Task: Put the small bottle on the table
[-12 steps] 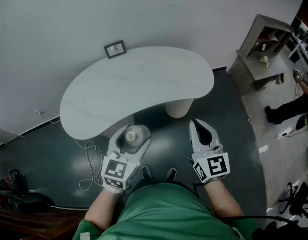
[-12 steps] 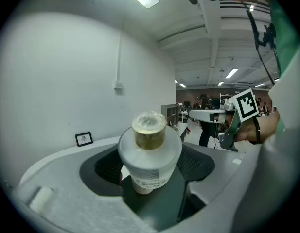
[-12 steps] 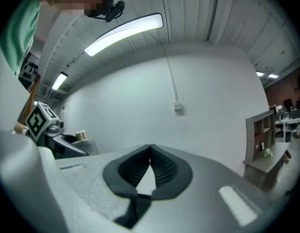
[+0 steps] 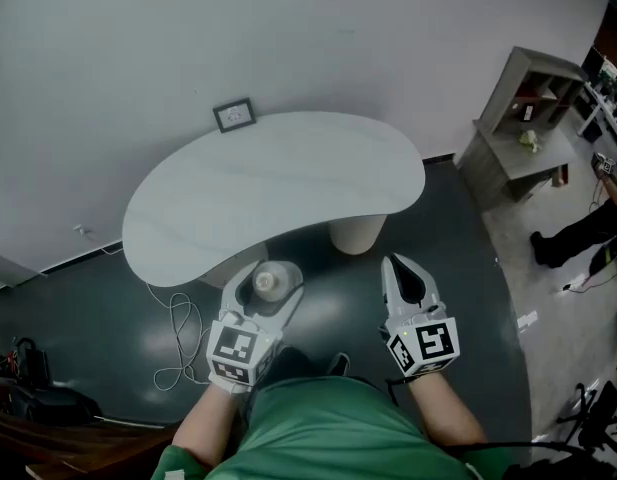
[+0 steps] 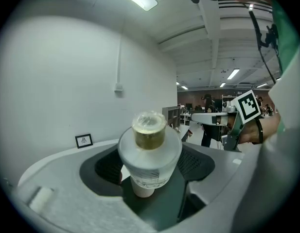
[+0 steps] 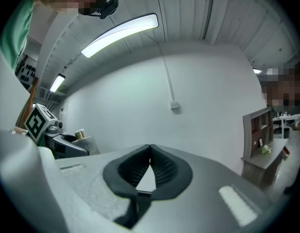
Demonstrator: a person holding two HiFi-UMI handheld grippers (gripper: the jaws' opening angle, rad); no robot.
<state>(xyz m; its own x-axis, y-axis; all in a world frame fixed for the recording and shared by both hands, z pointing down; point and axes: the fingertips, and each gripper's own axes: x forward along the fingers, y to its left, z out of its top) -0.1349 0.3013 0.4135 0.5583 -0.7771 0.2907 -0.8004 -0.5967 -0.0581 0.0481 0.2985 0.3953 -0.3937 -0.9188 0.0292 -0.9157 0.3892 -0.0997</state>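
The only print on the small bottle (image 5: 150, 152) is a faint patch low on its clear body, too small for me to read. My marker cubes carry black-and-white square patterns, no lettering. The little framed picture (image 4: 234, 114) on the wall is also unreadable.

I hold the bottle upright, gold cap up, in my left gripper (image 4: 268, 279), with the jaws spread wide and a pad against each side of it. It hangs over the dark floor (image 4: 108, 298), just short of the near edge of the white kidney-shaped bench (image 4: 268, 183), not on it.

A pale cable (image 4: 178, 340) loops on the floor to my left, and a grey shelf unit (image 4: 523, 108) stands well off to the right.

My right gripper (image 6: 150, 149) is level beside the left, its jaws closed tip to tip on nothing. Both forearms reach forward from my body.
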